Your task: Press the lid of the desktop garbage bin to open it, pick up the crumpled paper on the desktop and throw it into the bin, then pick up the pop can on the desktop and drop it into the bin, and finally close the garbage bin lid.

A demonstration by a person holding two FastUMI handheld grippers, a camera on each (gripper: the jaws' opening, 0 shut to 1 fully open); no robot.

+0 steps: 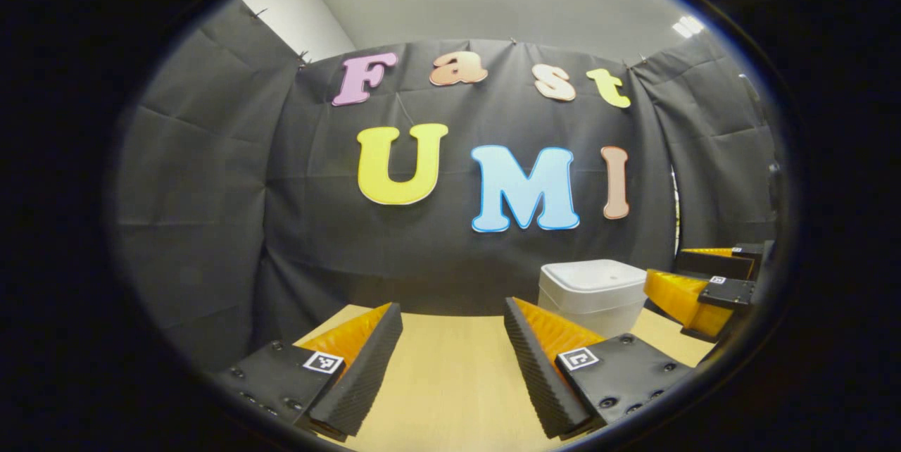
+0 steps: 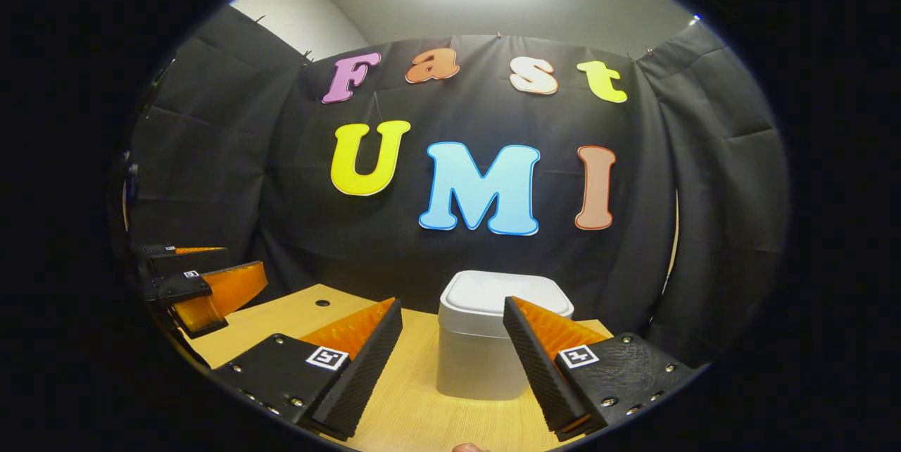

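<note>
1. The right gripper (image 2: 452, 353) hovers over the wooden desktop (image 2: 408, 410), fingers spread apart with nothing between them.
2. The white garbage bin (image 2: 479, 353) stands just ahead, between the fingers, its lid (image 2: 493, 293) down.
3. The left gripper (image 2: 211, 276) sits far off to the left side.

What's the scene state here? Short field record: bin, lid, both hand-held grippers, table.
bin: white desktop garbage bin standing upright on the table, near the black cloth wall
lid: closed, lying flat on top
left hand-held gripper: open, nothing between its fingers, pointing left of the bin
right hand-held gripper: open, nothing held, pointing at the bin
table: light wood top
task step: lid not yet pressed
</note>
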